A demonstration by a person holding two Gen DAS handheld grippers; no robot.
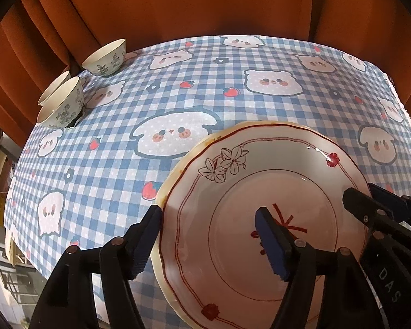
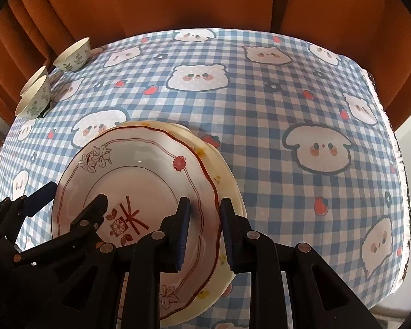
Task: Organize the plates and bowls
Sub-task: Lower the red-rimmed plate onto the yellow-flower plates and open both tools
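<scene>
Right wrist view: I see right gripper (image 2: 204, 231) pinching rim of plate (image 2: 139, 181), stacked on yellow plate (image 2: 227, 192). Left gripper (image 1: 208, 235) spread, straddling opposite rim. Bowls (image 1: 82, 82) well apart, far corner. Risk: one-sided hold, plate tilts, slides off stack.

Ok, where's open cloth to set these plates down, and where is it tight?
Free: the middle of the tablecloth and its whole right side, between the plate stack and the curtain. Also the near-left strip between the stack and the bowls. Crowded: the far-left corner, where three bowls cluster at the edge.
</scene>
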